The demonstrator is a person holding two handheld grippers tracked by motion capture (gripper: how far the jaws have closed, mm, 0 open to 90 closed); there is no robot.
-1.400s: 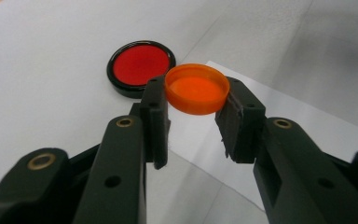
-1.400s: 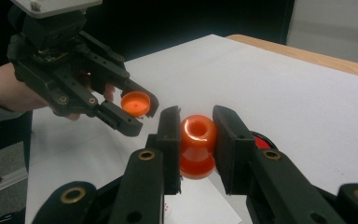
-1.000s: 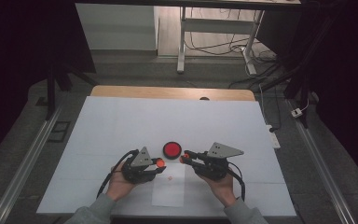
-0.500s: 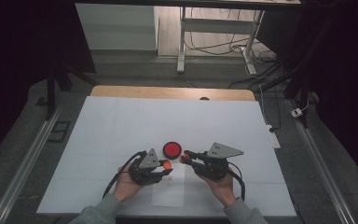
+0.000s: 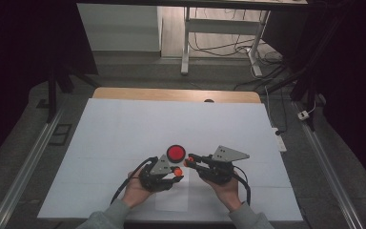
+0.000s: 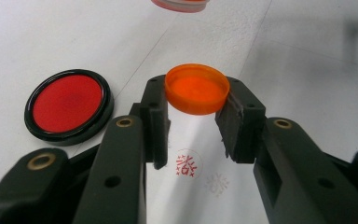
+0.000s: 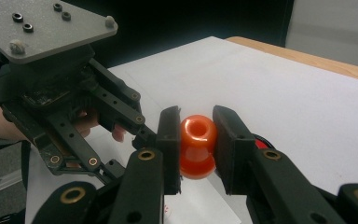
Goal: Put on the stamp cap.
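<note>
Orange stamp cap (image 6: 196, 88) sits clamped in the left tool (image 6: 193, 123); the right tool (image 7: 198, 140) grips an orange stamp (image 7: 197, 147), its base hidden. Red ink pad (image 6: 68, 105) lies left.

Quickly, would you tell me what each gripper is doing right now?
Left gripper: shut on the orange cap.
Right gripper: shut on the orange stamp.

Orange cap (image 6: 196, 88) level above paper; orange stamp body (image 7: 197, 146) upright.
</note>
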